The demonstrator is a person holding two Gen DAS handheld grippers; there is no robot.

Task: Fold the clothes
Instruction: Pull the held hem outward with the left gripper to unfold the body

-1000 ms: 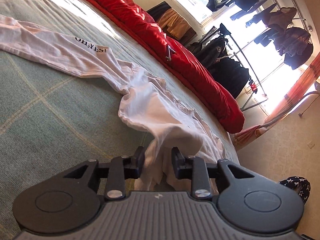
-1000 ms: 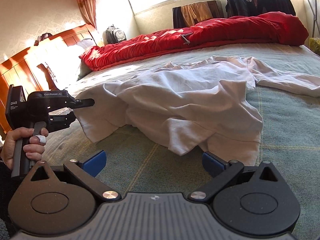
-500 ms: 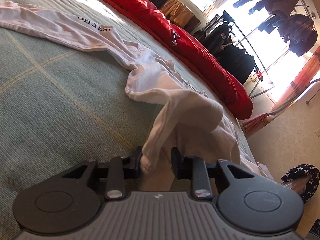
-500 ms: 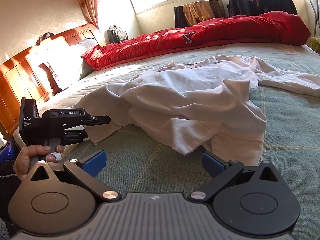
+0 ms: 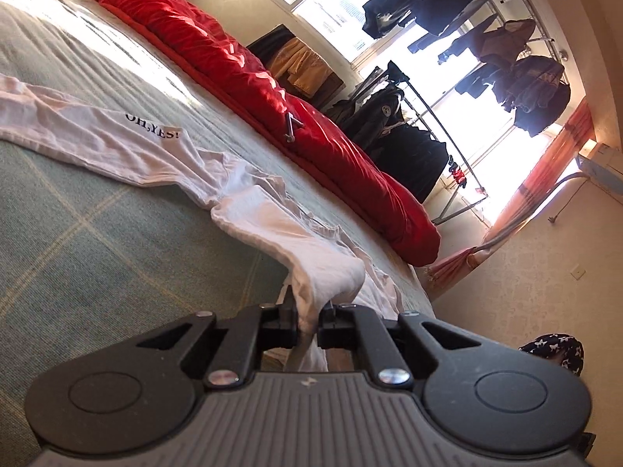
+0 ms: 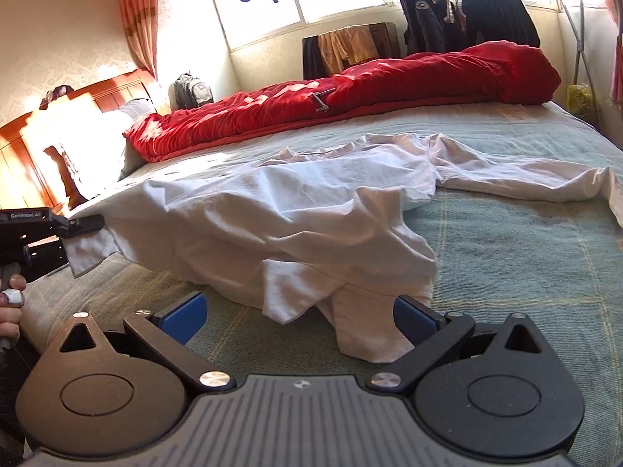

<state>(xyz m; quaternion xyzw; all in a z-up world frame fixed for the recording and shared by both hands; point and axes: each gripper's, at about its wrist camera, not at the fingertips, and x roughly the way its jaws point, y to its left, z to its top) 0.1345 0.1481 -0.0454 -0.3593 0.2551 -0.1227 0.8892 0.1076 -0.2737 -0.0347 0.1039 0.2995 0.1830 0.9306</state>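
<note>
A white long-sleeved shirt (image 6: 296, 210) lies crumpled across the green bed cover (image 6: 525, 257); one sleeve carries the print "OH,YES!" (image 5: 153, 130). My left gripper (image 5: 309, 317) is shut on the shirt's hem edge (image 5: 323, 276), and in the right wrist view it shows as the left gripper (image 6: 83, 223) at the far left, pulling that corner taut just above the bed. My right gripper (image 6: 300, 311) stands open low over the cover, its blue fingertips (image 6: 183, 311) either side of the shirt's near folded edge (image 6: 362, 334), with nothing pinched.
A red quilt (image 6: 370, 93) runs along the bed's far side. A wooden headboard (image 6: 35, 144) and pillows stand at the left. A clothes rack with dark jackets (image 6: 471, 15) stands by the window. A hand (image 6: 9, 307) holds the left gripper's handle.
My left gripper has drawn the shirt's corner further left and lifted it, pulling the cloth taut. The right gripper has edged closer to the shirt's near fold, still open.
</note>
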